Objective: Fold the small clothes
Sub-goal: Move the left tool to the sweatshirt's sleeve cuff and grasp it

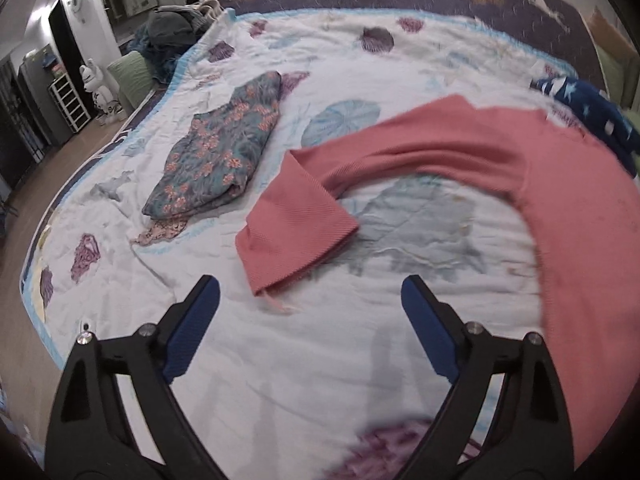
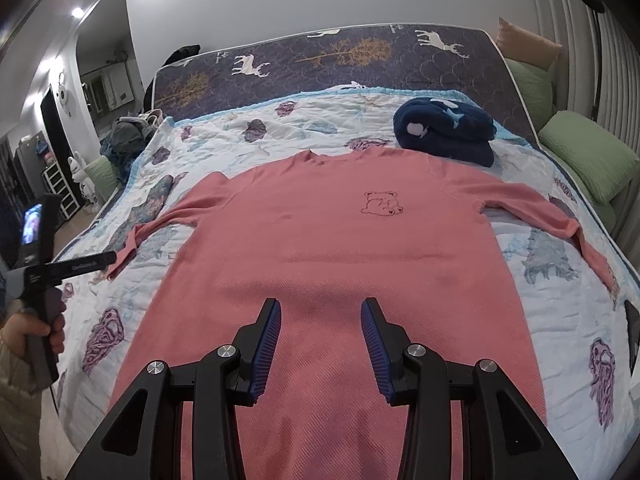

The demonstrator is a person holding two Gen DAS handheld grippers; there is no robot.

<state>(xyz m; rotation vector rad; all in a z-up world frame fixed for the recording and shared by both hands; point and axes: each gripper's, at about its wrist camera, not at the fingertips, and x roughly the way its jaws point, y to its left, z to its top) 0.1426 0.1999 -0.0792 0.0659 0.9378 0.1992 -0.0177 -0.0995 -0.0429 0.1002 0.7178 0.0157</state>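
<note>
A pink long-sleeved shirt [image 2: 320, 240] with a small bear outline on the chest lies flat, front up, on the quilt [image 2: 560, 320]. Both sleeves are spread out to the sides. In the left wrist view its left sleeve [image 1: 296, 224] curves toward me, the cuff folded over. My left gripper [image 1: 310, 284] stands open just short of that cuff, with nothing between its fingers. In the right wrist view the left gripper [image 2: 108, 258] shows at the sleeve end, held by a hand. My right gripper [image 2: 322, 304] hovers open over the shirt's lower body, holding nothing.
A folded floral garment [image 1: 224, 144] lies on the quilt left of the sleeve. A navy star-patterned bundle [image 2: 444, 128] sits beyond the collar. Green pillows [image 2: 588, 156] line the right side, and a clothes pile [image 2: 124, 132] sits at the bed's far left corner. The floor [image 1: 36, 184] lies left.
</note>
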